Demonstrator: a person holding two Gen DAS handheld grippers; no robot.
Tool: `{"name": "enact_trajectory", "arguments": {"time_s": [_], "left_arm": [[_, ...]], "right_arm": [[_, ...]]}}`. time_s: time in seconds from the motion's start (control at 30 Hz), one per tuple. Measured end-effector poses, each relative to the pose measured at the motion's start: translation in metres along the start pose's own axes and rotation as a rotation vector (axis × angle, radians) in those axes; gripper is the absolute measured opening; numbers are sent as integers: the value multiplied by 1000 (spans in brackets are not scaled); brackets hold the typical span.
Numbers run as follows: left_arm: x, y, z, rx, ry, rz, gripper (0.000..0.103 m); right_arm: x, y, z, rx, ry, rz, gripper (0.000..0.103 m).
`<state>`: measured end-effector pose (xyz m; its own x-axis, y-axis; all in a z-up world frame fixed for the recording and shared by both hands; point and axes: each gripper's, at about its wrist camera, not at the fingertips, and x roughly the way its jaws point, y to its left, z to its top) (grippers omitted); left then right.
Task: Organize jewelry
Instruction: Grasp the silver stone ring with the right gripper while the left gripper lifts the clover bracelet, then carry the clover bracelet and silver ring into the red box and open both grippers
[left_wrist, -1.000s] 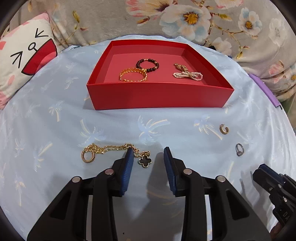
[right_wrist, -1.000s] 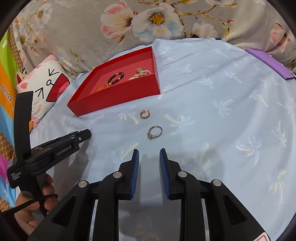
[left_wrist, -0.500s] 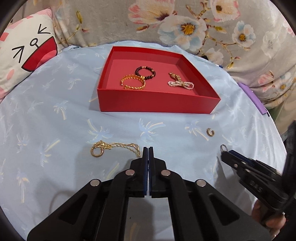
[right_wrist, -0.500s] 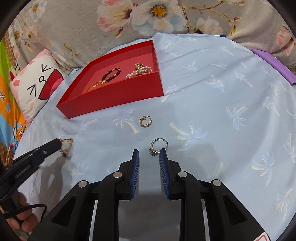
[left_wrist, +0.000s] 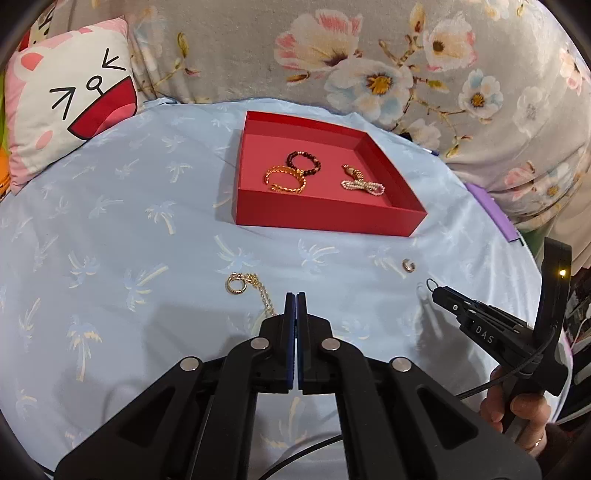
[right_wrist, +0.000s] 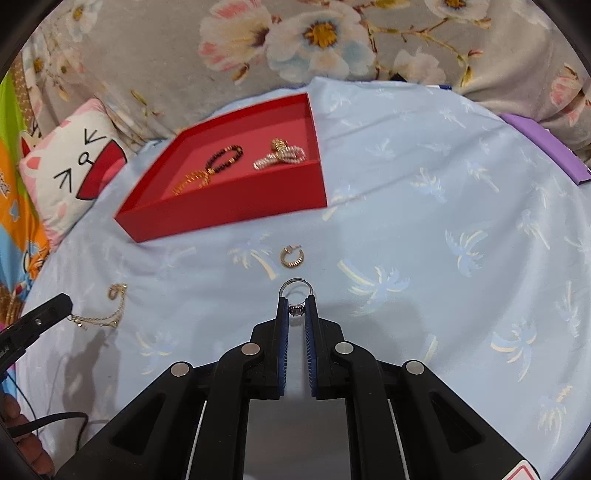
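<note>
A red tray (left_wrist: 325, 216) (right_wrist: 236, 205) holds a gold bangle (left_wrist: 284, 180), a dark bead bracelet (left_wrist: 303, 164) and a pearl bracelet (left_wrist: 364, 184). My left gripper (left_wrist: 295, 297) is shut on the gold chain necklace (left_wrist: 251, 286), which trails to its ring clasp on the blue cloth; it also shows in the right wrist view (right_wrist: 99, 314). My right gripper (right_wrist: 295, 301) is shut on a silver ring (right_wrist: 295, 291), also seen at its tip in the left wrist view (left_wrist: 431, 284). A gold hoop earring (right_wrist: 291, 256) (left_wrist: 407, 264) lies on the cloth between the ring and the tray.
The blue palm-print cloth (left_wrist: 147, 229) covers the surface. A cat-face pillow (left_wrist: 70, 96) lies at the back left, a floral fabric (left_wrist: 369, 55) behind. A purple strip (right_wrist: 546, 147) lies at the right edge.
My left gripper shut on the necklace end and lifted, dragging the chain. My right gripper moved forward and shut on the silver ring.
</note>
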<state>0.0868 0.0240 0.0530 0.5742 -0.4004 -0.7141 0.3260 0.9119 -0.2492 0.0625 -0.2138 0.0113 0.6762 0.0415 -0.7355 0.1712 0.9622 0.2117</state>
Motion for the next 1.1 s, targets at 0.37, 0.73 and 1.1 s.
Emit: {"name": "enact_trajectory", "arguments": {"time_s": [0.37, 0.73, 1.1], "left_arm": [[-22, -27, 64, 85, -111, -39, 0], [31, -46, 175, 118, -173, -27, 0], [82, -41, 236, 135, -198, 58, 0]], "right_arm": [[-32, 14, 53, -43, -98, 77, 8], [14, 20, 129, -40, -100, 106, 8], [86, 43, 160, -41, -21, 150, 8]]}}
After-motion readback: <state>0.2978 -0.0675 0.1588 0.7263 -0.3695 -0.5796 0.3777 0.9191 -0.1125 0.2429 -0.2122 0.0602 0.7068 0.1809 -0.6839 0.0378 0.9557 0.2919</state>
